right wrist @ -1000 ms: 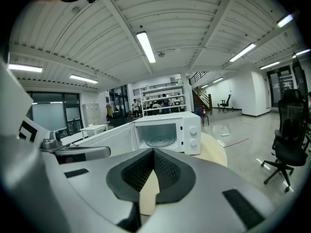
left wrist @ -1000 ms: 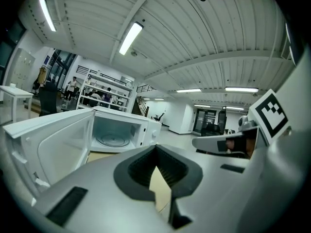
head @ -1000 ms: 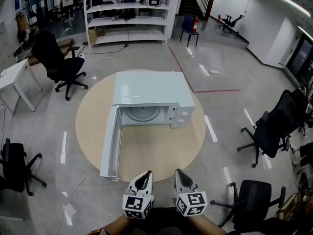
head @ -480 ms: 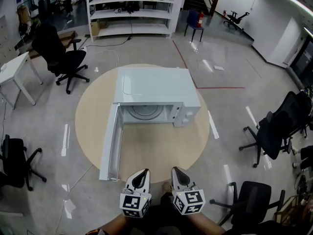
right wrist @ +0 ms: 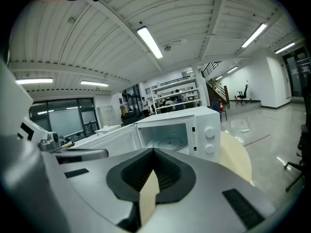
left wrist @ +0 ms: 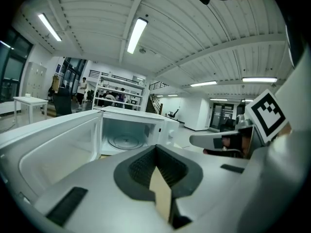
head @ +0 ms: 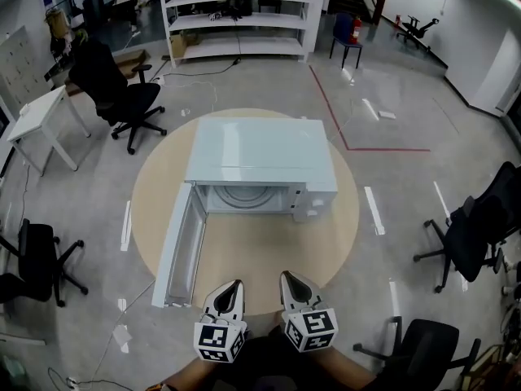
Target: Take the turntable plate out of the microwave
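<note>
A white microwave (head: 260, 157) stands on a round wooden table (head: 269, 255), its door (head: 181, 247) swung wide open to the left. Inside the cavity lies the glass turntable plate (head: 242, 195), also visible as the plate (left wrist: 125, 141) in the left gripper view and the plate (right wrist: 171, 143) in the right gripper view. My left gripper (head: 229, 287) and right gripper (head: 291, 278) hover side by side at the table's near edge, well short of the microwave. Both are shut and hold nothing. Each gripper view looks over its own jaws, left gripper (left wrist: 156, 152) and right gripper (right wrist: 154, 154), toward the open cavity.
Black office chairs (head: 122, 96) stand around the table on the grey floor, one (head: 468, 226) at the right and another (head: 37, 259) at the left. White shelving (head: 236, 15) is at the back, a small white table (head: 41, 120) at the far left.
The head view has shifted so the microwave sits slightly nearer and more centred. Both grippers stay shut, side by side, by the table's near edge.
</note>
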A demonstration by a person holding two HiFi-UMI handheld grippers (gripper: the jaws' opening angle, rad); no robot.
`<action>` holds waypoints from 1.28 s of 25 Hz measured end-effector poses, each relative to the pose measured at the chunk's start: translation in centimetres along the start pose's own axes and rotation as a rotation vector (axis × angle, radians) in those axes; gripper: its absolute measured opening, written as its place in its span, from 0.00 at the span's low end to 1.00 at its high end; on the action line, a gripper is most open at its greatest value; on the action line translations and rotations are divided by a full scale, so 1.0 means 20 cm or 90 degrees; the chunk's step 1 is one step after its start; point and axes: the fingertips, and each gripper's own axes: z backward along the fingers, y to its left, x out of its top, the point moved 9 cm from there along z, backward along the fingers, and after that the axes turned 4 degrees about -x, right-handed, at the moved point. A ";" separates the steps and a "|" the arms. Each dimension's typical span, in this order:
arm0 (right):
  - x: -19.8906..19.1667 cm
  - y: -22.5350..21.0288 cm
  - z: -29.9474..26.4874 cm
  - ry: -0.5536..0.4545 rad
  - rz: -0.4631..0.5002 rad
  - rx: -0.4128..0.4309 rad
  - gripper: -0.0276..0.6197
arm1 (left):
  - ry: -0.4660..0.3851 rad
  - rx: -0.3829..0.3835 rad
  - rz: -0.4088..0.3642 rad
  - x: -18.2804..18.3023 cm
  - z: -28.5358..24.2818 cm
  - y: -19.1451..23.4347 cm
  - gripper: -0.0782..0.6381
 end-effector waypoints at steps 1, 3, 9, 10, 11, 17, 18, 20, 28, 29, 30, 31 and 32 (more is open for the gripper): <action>0.01 -0.03 -0.01 -0.001 -0.002 0.008 0.07 | 0.001 0.006 -0.003 0.00 -0.02 -0.02 0.17; 0.02 -0.09 -0.04 -0.004 -0.006 0.024 0.07 | 0.004 0.021 -0.008 0.01 -0.06 -0.05 0.17; 0.04 -0.28 -0.09 -0.011 -0.010 0.066 0.07 | 0.013 0.070 0.000 0.01 -0.22 -0.13 0.17; 0.05 -0.32 -0.10 -0.012 -0.010 0.069 0.07 | 0.014 0.073 -0.002 0.01 -0.25 -0.16 0.17; 0.05 -0.37 -0.10 -0.011 -0.013 0.072 0.07 | 0.014 0.075 -0.004 0.01 -0.29 -0.18 0.17; 0.05 -0.55 -0.14 -0.015 -0.029 0.091 0.07 | 0.023 0.099 0.005 0.01 -0.41 -0.28 0.17; 0.06 -0.57 -0.15 -0.016 -0.030 0.092 0.07 | 0.024 0.100 0.008 0.01 -0.42 -0.29 0.17; 0.06 -0.61 -0.17 -0.017 -0.033 0.089 0.07 | 0.026 0.102 0.014 0.00 -0.44 -0.30 0.17; 0.10 -0.60 -0.22 -0.018 -0.031 0.067 0.07 | 0.016 0.087 0.024 0.04 -0.51 -0.21 0.17; 0.11 -0.58 -0.22 -0.018 -0.031 0.062 0.07 | 0.014 0.082 0.025 0.05 -0.51 -0.19 0.17; 0.12 -0.57 -0.22 -0.017 -0.031 0.058 0.07 | 0.010 0.076 0.026 0.07 -0.52 -0.17 0.17; 0.12 -0.55 -0.22 -0.015 -0.030 0.054 0.07 | 0.006 0.070 0.025 0.09 -0.52 -0.15 0.17; 0.13 -0.53 -0.23 -0.014 -0.028 0.050 0.07 | 0.000 0.064 0.023 0.10 -0.52 -0.13 0.17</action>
